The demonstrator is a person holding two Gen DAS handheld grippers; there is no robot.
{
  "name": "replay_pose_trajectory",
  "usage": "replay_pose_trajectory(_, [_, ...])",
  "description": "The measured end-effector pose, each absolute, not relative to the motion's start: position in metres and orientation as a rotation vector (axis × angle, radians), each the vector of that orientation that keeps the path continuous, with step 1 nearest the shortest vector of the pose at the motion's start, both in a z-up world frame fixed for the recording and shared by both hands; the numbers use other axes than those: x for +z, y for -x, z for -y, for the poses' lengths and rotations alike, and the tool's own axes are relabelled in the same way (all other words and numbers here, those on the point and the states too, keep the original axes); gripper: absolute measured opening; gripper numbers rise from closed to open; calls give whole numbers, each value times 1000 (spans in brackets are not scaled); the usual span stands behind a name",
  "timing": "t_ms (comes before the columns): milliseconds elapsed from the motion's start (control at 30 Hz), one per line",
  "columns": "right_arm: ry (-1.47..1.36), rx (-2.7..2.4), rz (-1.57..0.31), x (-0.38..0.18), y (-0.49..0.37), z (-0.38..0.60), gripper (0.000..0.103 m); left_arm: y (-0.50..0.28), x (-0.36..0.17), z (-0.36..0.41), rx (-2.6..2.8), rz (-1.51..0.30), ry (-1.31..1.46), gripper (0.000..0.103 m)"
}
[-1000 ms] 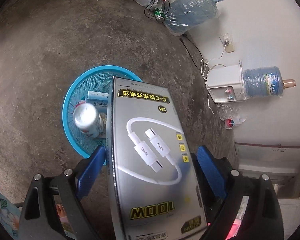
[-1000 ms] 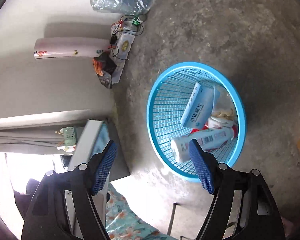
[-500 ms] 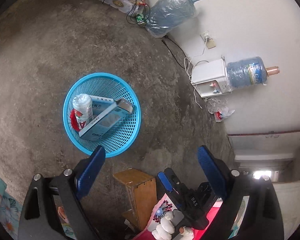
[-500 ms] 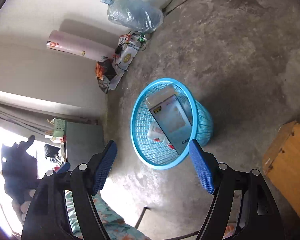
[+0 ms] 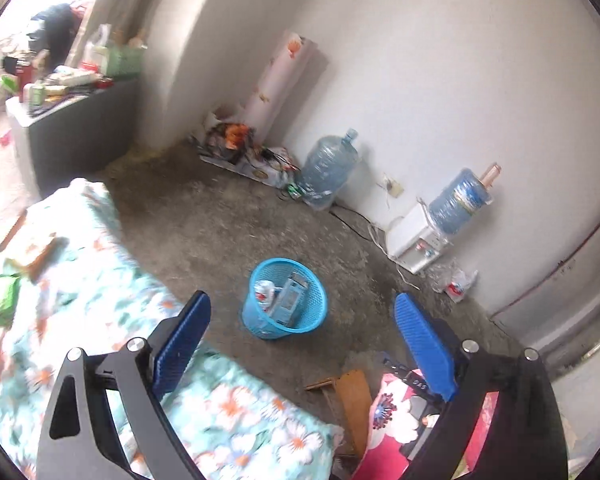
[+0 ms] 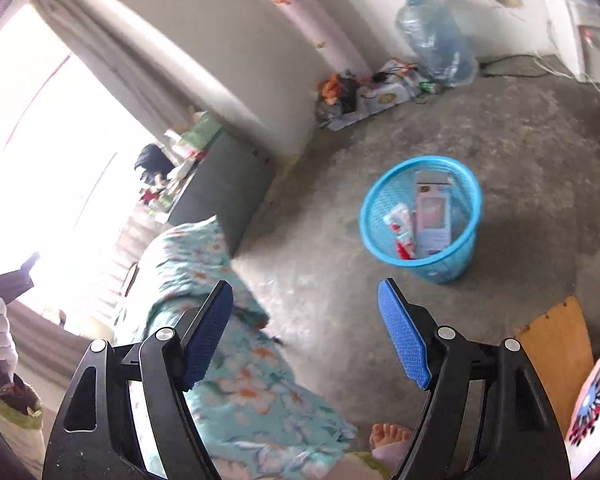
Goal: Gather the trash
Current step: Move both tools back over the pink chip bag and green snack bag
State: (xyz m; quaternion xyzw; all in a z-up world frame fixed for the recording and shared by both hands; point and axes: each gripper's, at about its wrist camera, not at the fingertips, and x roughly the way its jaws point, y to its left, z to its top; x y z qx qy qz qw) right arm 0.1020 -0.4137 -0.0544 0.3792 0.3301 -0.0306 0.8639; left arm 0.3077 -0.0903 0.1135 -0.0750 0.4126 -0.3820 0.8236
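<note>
A blue mesh basket stands on the concrete floor and also shows in the right wrist view. It holds a silver cable box and a red-and-white bottle. My left gripper is open and empty, raised well above and back from the basket. My right gripper is open and empty, also high and to the left of the basket.
A bed with a floral cover fills the lower left. A wooden stool stands near the bed. Water jugs, a dispenser, cables and clutter line the far wall. A grey cabinet stands at left.
The left gripper let go of the cable box, which now lies in the basket. Both grippers have pulled up and back, so the basket looks smaller and the bed comes into view.
</note>
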Motion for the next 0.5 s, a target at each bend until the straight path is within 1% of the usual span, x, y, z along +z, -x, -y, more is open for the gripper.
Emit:
replay_pose_trajectory(100, [-801, 138, -721, -41, -114, 377, 72, -254, 124, -13, -583, -799, 189, 91])
replay_pose_trajectory(233, [-820, 398, -780, -26, -135, 321, 72, -183, 106, -125, -323, -778, 304, 91])
replay_pose_trajectory(367, [-720, 602, -860, -8, -142, 248, 72, -120, 64, -192, -150, -794, 379, 91])
replay_pose_trajectory(500, [-750, 813, -984, -11, -148, 183, 72, -74, 24, -220, -92, -856, 434, 90])
